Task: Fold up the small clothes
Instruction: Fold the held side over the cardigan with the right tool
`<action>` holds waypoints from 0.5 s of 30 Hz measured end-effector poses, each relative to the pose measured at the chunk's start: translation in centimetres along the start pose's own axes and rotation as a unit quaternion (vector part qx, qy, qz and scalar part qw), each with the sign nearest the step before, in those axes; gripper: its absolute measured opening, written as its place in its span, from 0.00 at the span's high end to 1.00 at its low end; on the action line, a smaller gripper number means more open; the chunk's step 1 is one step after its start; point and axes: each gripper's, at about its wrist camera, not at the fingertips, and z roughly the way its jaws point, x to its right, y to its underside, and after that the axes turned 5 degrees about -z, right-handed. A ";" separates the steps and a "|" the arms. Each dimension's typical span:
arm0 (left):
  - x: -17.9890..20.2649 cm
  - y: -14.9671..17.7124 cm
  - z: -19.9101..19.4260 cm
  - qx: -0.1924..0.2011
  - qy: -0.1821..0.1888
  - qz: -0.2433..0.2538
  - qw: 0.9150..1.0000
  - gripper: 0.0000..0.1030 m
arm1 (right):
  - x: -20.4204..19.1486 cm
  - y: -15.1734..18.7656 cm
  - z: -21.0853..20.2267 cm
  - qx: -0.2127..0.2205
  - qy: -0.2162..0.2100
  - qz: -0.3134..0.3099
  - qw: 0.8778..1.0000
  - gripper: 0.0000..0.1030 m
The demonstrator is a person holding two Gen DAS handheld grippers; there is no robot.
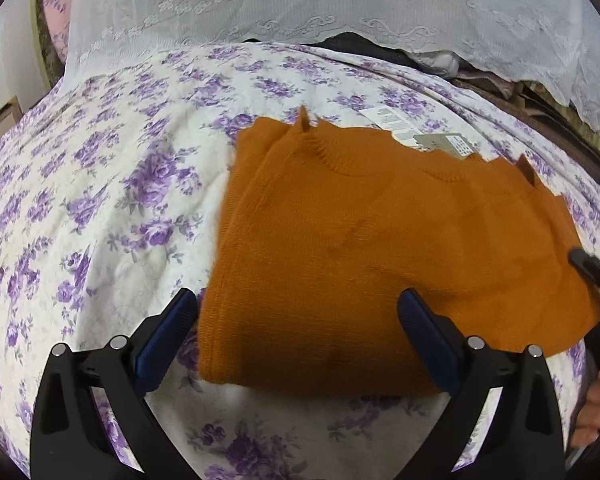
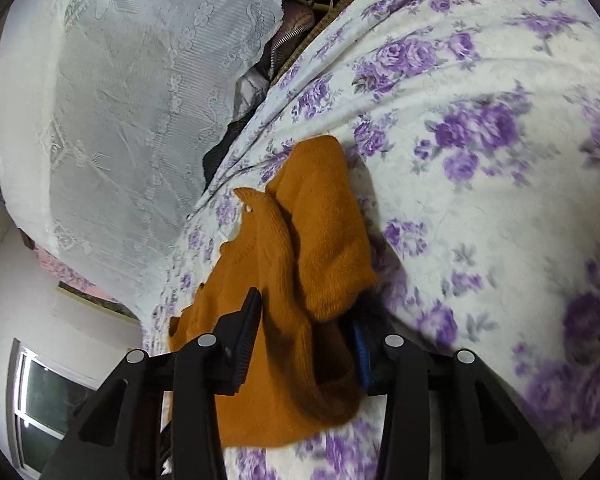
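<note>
**Orange sweater on the floral bedspread, right gripper around a fold**

The orange knit sweater (image 1: 380,248) lies flat on the purple-flowered bedspread (image 1: 100,200), paper tags (image 1: 416,132) at its collar. The right gripper (image 2: 304,344) has its fingers spread around a bunched sleeve fold, cloth between them. The left gripper (image 1: 296,332) hovers wide apart over the sweater's near corner, holding nothing.
</note>
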 end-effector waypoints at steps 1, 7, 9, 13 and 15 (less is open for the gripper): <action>0.1 0.0 0.1 0.000 -0.004 0.005 1.000 0.04 | -0.1 -0.1 0.2 0.002 0.005 -0.004 1.000 0.74; 0.4 0.2 0.7 -0.008 -0.020 0.016 1.000 0.04 | -1.3 0.0 -0.1 0.020 0.007 -0.036 0.999 0.83; 0.0 0.0 0.2 -0.004 -0.012 0.009 1.000 0.04 | -1.7 0.1 -0.4 0.023 0.009 -0.046 0.999 0.83; -1.6 -1.4 -1.1 0.003 0.001 -0.016 1.000 0.04 | -2.6 0.0 -0.5 0.025 0.011 -0.055 0.998 0.83; -2.7 -2.6 -1.6 0.000 0.000 -0.017 1.000 0.04 | -3.4 -0.1 -0.5 0.028 0.017 -0.063 0.997 0.83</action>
